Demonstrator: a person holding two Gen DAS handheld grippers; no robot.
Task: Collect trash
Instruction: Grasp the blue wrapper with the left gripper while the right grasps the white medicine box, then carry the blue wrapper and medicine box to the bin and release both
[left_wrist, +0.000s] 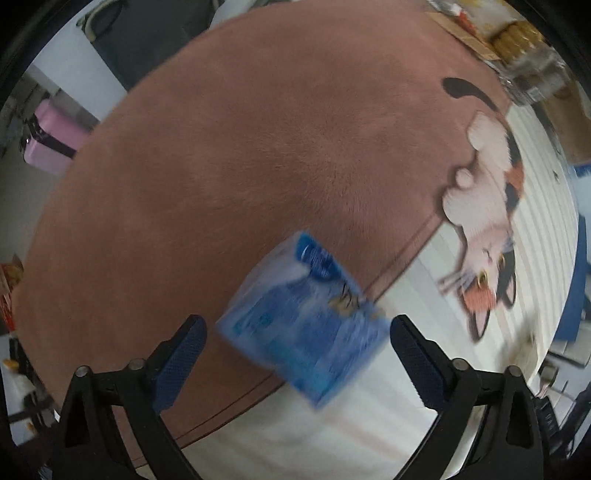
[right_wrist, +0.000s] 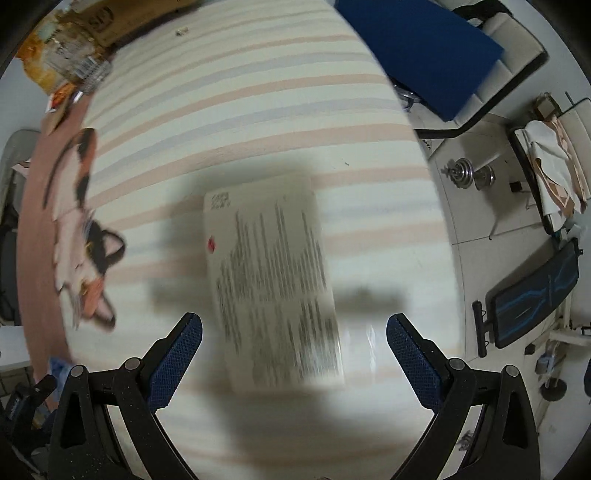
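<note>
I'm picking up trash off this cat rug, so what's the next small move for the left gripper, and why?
Probably ease the left gripper forward and close on the blue carton. Its fingers are open, the carton lies between the fingertips on the rug, and neither pad seems to touch it yet, though blur makes that uncertain.

The blue carton (left_wrist: 306, 321) near the rug's cat picture (left_wrist: 484, 229) is motion-blurred, its print unreadable. The printed sheet (right_wrist: 273, 280) beside that cat (right_wrist: 85, 236) is smeared too, its text illegible.
</note>
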